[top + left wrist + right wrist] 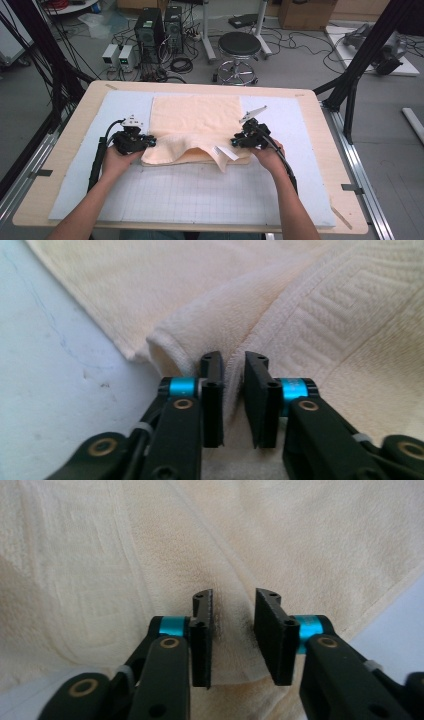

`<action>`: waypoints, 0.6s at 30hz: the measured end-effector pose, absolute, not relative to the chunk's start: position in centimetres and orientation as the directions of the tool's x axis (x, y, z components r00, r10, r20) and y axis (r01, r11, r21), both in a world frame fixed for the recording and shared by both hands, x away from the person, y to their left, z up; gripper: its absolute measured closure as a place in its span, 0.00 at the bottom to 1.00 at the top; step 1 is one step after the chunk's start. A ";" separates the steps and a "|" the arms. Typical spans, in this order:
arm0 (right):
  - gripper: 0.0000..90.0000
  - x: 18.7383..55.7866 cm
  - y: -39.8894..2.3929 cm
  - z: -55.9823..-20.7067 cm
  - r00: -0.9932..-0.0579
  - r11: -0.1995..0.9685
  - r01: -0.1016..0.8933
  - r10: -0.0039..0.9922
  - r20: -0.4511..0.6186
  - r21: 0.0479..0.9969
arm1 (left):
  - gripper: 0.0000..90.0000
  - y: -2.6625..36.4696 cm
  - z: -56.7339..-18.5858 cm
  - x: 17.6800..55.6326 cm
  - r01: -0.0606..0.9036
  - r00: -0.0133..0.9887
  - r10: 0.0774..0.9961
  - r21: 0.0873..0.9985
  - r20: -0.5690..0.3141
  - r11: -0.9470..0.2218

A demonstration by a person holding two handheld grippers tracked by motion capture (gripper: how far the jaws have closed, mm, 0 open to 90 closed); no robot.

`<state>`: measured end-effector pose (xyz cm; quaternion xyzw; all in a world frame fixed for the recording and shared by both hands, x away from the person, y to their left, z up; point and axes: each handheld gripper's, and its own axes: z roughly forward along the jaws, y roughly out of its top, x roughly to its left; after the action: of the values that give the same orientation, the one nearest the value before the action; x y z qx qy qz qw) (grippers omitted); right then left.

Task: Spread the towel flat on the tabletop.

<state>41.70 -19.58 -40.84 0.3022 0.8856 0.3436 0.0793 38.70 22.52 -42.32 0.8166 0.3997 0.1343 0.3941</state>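
— Where's the towel point(195, 127) right now?

— It lies in the middle of the pale mat point(280, 115) on the table point(75, 115), far half flat, near edge doubled over into a thick fold with a loose corner and a white tag point(226, 152) hanging toward me.

— And your tongs?

— My left tongs point(150, 141) are at the left end of that folded edge. In the left gripper view the jaws stand a little apart, with a ridge of cloth rising into the gap; I can't see the pads pressing on it. My right tongs point(235, 141) are at the right end of the fold. In the right gripper view the jaws are apart above the towel, nothing pinched between them.

— Any room to move?

— Plenty. Bare mat runs along both sides of the towel and across the whole strip in front of me. The towel's left edge sits just beside my left tongs, well inside the mat's border.
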 end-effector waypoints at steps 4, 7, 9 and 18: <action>0.70 41.1 -20.3 -39.9 -0.809 0.562 0.468 0.583 0.074 0.682 | 0.71 23.1 -41.2 38.0 0.522 0.642 0.761 0.778 -0.090 -0.349; 0.70 39.6 -20.6 -38.4 -0.837 0.554 0.415 0.543 0.064 0.722 | 0.69 23.5 -40.2 37.0 0.499 0.649 0.756 0.798 -0.086 -0.338; 0.70 38.3 -20.4 -37.7 -0.862 0.562 0.374 0.505 0.052 0.738 | 0.65 23.8 -39.5 36.3 0.484 0.662 0.744 0.812 -0.095 -0.327; 0.61 36.9 -18.6 -40.3 -0.895 0.619 0.354 0.442 0.063 0.701 | 0.63 22.2 -41.2 34.9 0.469 0.766 0.631 0.775 -0.118 -0.424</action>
<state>36.89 -18.56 -40.32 0.2217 0.8979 0.3760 0.0579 34.93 22.16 -41.20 0.8384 0.3281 0.0956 0.4247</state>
